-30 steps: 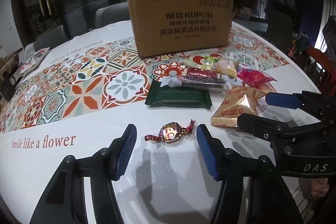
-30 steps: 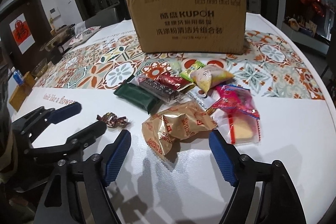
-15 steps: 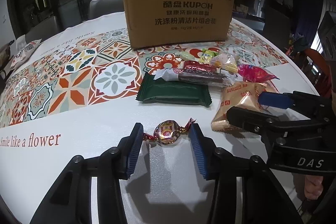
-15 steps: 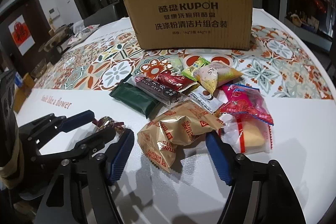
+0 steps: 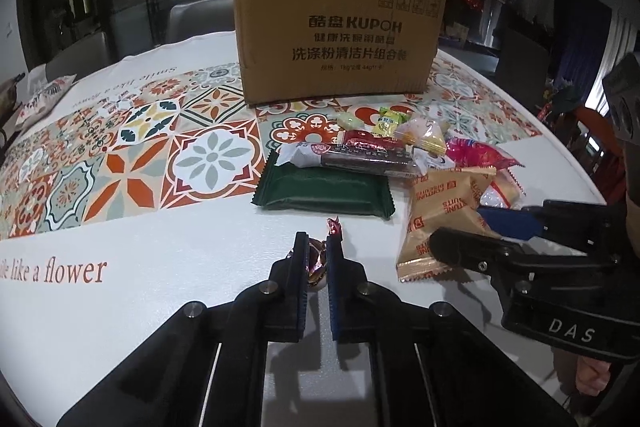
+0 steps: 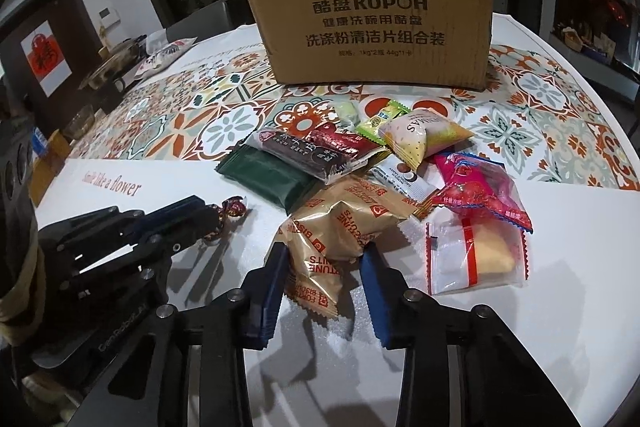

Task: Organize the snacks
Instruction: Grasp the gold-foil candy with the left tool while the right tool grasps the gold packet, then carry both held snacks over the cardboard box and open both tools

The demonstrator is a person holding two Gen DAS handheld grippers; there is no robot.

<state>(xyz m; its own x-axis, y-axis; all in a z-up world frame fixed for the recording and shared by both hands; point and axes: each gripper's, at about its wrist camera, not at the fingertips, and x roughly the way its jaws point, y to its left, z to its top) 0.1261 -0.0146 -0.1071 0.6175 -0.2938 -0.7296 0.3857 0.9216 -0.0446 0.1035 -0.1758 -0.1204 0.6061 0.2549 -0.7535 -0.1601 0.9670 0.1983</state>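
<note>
**Both grippers take hold of snacks in front of the box**

The left gripper (image 5: pixel 317 259) has pinched fully down on the small round candy in shiny red-and-gold twist foil (image 5: pixel 316 263), which sits on the bare white part of the worktop (image 5: pixel 160 247) just ahead of the snack pile. One twisted foil tail sticks up past the blue pads. The candy looks light and hard under crinkly, slippery foil, so a grip across its round middle, as here, seems safer than one on a tail, which would likely tear or slide.

The right gripper (image 6: pixel 324 271) is closing around the near end of the puffy gold-and-red foil biscuit packet (image 6: pixel 340 223); the packet lies between the pads, and the foil there is already crumpled, so the pads appear to press on it. It looks air-filled, light and soft, its contents probably brittle, so a gentle squeeze near the sealed end would suit it best.

The rest of the pile lies close behind: a flat dark green wrapper (image 6: pixel 268 175), a dark brown bar (image 6: pixel 304 153), a pink packet (image 6: pixel 476 191) and a clear pouch with a red stripe (image 6: pixel 472 259). Beyond stands the brown cardboard box with printed lettering (image 6: pixel 372 15), presumably the destination.

The cloth is smooth white with a band of patterned tiles. The room is dim, with dark glass doors and chairs behind.
</note>
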